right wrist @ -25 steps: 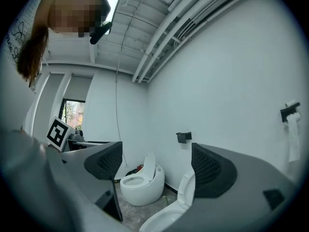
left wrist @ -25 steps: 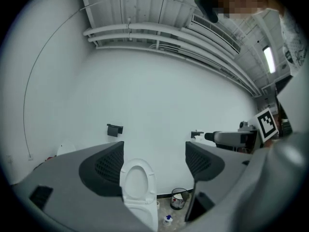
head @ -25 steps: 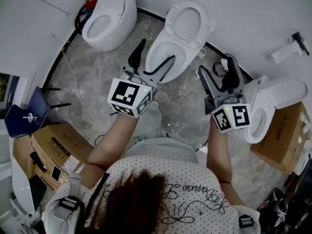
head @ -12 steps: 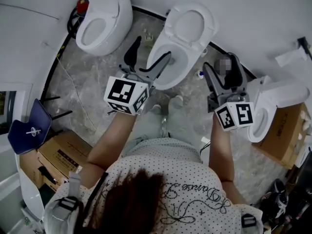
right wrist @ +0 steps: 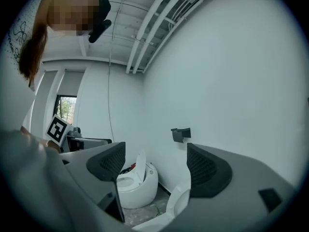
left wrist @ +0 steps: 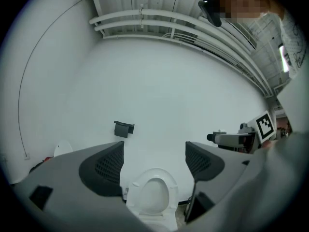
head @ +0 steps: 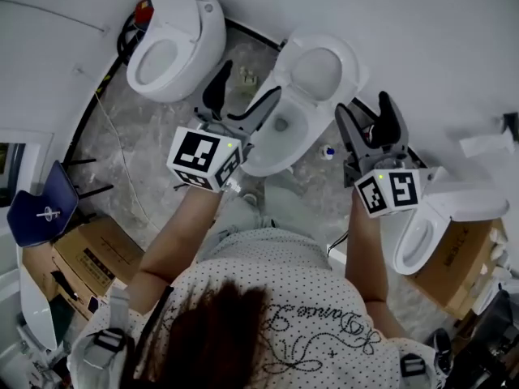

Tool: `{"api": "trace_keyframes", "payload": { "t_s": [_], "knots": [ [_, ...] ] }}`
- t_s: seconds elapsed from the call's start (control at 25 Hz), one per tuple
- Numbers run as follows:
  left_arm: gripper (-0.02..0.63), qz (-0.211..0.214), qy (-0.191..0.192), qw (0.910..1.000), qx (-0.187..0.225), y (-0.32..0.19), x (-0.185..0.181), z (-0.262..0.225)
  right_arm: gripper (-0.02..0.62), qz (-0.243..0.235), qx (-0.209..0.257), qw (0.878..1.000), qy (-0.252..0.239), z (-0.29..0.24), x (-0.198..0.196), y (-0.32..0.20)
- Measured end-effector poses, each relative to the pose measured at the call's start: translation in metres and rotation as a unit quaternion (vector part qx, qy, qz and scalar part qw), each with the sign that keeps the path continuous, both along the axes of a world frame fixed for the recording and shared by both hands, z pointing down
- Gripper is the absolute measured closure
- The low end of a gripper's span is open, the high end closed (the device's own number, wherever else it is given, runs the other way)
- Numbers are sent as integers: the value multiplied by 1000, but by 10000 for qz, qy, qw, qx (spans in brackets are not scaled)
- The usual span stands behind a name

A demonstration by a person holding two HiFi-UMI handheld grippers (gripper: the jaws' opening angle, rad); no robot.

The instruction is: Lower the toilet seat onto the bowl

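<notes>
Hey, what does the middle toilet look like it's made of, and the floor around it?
Middle toilet: probably glazed ceramic, smooth glossy white with soft highlights. Its raised seat could be plastic; the look leaves that open. Floor: grey veined stone or stone-look tile, mottled, fairly dull.

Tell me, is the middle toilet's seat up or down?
Up. The toilet seat stands upright against the wall, its oval facing out; the bowl below it lies uncovered.

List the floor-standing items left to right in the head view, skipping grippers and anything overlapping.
Dark blue folding chair → white ceramic toilet with its lid raised → white ceramic toilet in the middle, seat up → white ceramic toilet at the right edge. The cardboard boxes overlap, so they are left out.
</notes>
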State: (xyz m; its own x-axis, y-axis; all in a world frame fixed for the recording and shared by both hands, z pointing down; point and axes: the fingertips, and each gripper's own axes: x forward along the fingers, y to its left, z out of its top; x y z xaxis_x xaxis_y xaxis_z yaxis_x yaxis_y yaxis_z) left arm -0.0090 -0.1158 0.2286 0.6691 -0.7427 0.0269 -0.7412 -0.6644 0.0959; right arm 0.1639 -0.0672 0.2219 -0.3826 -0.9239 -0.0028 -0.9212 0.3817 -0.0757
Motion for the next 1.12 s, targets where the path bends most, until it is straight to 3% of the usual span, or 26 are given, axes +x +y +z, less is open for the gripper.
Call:
{"api": "trace_keyframes", "payload": {
  "t_s": [0.36, 0.64, 1.12],
  "knots": [
    [225, -423, 239, 9985, 243, -80, 52, -12, 189, -357, -186, 9992, -42, 14, 65, -97],
    [225, -678, 107, 9976, 51, -119, 49, 13, 204, -363, -331, 9988, -3, 34, 66, -139],
    [227, -302, 223, 9988, -324, -159, 61, 53, 230, -26, -696, 9975, -80, 67, 76, -167]
  ]
}}
